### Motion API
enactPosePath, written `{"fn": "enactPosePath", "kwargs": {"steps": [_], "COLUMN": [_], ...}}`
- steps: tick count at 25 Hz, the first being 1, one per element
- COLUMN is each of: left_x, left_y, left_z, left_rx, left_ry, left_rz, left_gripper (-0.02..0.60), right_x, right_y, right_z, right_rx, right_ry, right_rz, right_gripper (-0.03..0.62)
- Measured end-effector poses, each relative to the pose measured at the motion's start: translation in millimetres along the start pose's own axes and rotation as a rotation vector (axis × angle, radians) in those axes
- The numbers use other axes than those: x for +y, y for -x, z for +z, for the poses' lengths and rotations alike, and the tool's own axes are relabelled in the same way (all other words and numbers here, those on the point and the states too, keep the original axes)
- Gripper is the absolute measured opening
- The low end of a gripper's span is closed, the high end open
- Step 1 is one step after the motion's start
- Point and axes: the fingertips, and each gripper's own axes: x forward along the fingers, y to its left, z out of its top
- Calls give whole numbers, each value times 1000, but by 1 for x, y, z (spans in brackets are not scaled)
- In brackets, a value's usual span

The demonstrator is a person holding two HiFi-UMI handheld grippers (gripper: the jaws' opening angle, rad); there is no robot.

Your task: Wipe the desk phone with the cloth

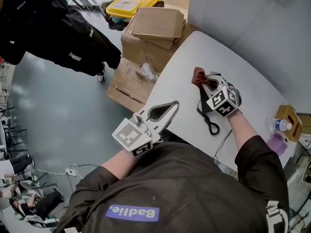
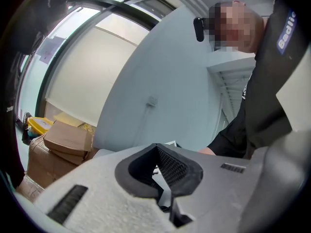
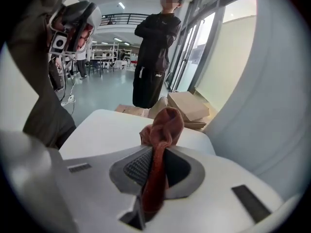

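Observation:
My right gripper (image 1: pixel 203 83) (image 3: pixel 160 148) is shut on a reddish-brown cloth (image 1: pixel 198 74) (image 3: pixel 163 125), whose bunched end sticks out beyond the jaw tips. It hovers over the white table (image 1: pixel 184 57). A dark desk phone (image 1: pixel 203 106) lies right beneath it, mostly hidden by the gripper, with its black coiled cord (image 1: pixel 212 125) trailing toward me. My left gripper (image 1: pixel 173 105) (image 2: pixel 156 145) hangs at the table's near left edge, apart from the phone, shut with nothing between its fingers.
Cardboard boxes (image 1: pixel 154 25) and a yellow bin (image 1: pixel 131 4) stand on the floor beyond the table's far left edge. A person in black (image 1: pixel 48 28) (image 3: pixel 153 47) stands there too. A water bottle (image 1: pixel 281 125) and a wooden box (image 1: pixel 291 120) sit at the table's right end.

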Motion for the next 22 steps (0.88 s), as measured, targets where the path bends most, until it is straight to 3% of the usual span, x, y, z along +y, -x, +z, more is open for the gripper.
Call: {"fn": "enactPosePath", "kwargs": {"steps": [9, 22], "left_x": [6, -16], "left_y": [13, -12], "left_z": [4, 6], "left_rx": [-16, -11], "left_ry": [-1, -18], "left_rz": [75, 4], "left_gripper": [5, 5], "right_x": [17, 82], "right_y": [-14, 2], "right_z": [-15, -58], "right_rx": [32, 57], "right_ry": [101, 65], "right_rz": [33, 96], "right_gripper": [49, 49]}}
